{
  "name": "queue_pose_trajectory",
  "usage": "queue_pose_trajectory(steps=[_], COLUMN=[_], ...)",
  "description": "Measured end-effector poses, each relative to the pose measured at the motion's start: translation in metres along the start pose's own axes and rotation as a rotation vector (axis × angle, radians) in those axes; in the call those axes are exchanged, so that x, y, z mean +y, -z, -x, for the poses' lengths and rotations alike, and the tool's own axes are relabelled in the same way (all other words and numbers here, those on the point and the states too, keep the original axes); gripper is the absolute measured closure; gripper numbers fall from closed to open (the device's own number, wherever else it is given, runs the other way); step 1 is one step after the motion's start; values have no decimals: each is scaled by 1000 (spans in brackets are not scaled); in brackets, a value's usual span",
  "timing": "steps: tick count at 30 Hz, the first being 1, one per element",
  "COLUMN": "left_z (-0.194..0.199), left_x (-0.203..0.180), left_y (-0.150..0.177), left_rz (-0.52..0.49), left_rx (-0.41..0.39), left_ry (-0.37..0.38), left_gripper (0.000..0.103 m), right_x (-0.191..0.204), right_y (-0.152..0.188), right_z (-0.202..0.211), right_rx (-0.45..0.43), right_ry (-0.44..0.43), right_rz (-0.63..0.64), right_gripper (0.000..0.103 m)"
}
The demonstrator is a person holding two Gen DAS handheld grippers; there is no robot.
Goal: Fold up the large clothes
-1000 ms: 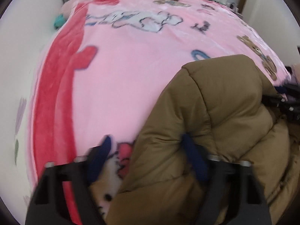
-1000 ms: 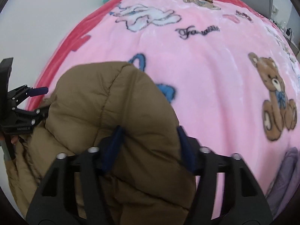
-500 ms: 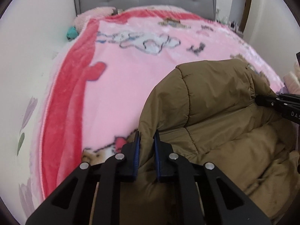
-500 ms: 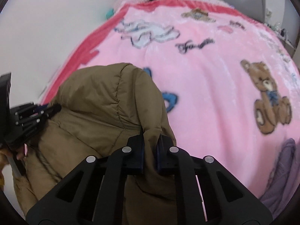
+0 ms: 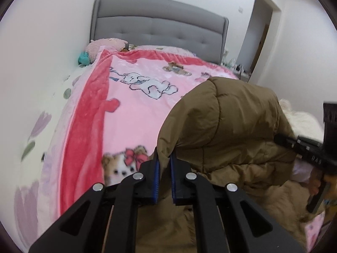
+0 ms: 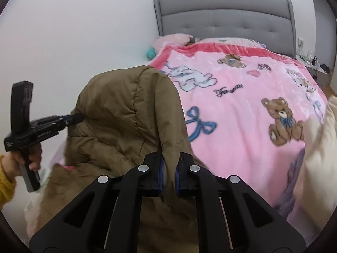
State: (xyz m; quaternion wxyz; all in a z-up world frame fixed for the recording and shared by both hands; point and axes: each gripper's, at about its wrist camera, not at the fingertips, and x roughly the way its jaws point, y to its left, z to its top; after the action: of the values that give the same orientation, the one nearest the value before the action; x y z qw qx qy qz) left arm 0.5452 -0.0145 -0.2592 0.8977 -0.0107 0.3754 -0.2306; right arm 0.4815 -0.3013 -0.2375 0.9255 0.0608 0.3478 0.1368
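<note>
A brown padded jacket (image 5: 227, 126) hangs lifted over the near end of the bed, held at both sides. My left gripper (image 5: 163, 160) is shut on a fold at the jacket's left edge, its blue pads pinching the fabric. My right gripper (image 6: 169, 160) is shut on a fold at the jacket's (image 6: 126, 113) right edge. Each gripper appears in the other's view: the right one (image 5: 280, 138) grips the far side in the left wrist view, and the left one (image 6: 78, 117), held by a hand in a yellow sleeve, shows in the right wrist view. The jacket's lower part is hidden below the grippers.
The bed is covered by a pink blanket (image 5: 137, 113) with bear and cat prints and a red border. A grey padded headboard (image 6: 227, 19) stands at the far end by a white wall. Cream and lilac clothes (image 6: 316, 147) lie at the bed's right edge. A doorway (image 5: 261, 33) opens at the far right.
Both grippers closed from open onto folds of the jacket and rose, lifting it off the blanket. The views tilted up, so the headboard and wall now show.
</note>
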Motion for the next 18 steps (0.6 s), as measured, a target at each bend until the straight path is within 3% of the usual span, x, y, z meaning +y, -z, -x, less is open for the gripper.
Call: queue_pose_trajectory(steps=[4, 8, 18], left_z=[48, 74, 101], left_x=[-10, -20, -36], left_y=[30, 72, 179], left_rz=[-18, -25, 78], left_rx=[-38, -20, 42], left_ry=[42, 79, 86], left_gripper=[95, 95, 96], right_x=[22, 30, 65], right_y=[27, 70, 173], right_z=[46, 77, 96], right_rx=[-38, -15, 46], right_ry=[-13, -44, -3], right_rz=[55, 14, 46], right_gripper=[96, 96, 95])
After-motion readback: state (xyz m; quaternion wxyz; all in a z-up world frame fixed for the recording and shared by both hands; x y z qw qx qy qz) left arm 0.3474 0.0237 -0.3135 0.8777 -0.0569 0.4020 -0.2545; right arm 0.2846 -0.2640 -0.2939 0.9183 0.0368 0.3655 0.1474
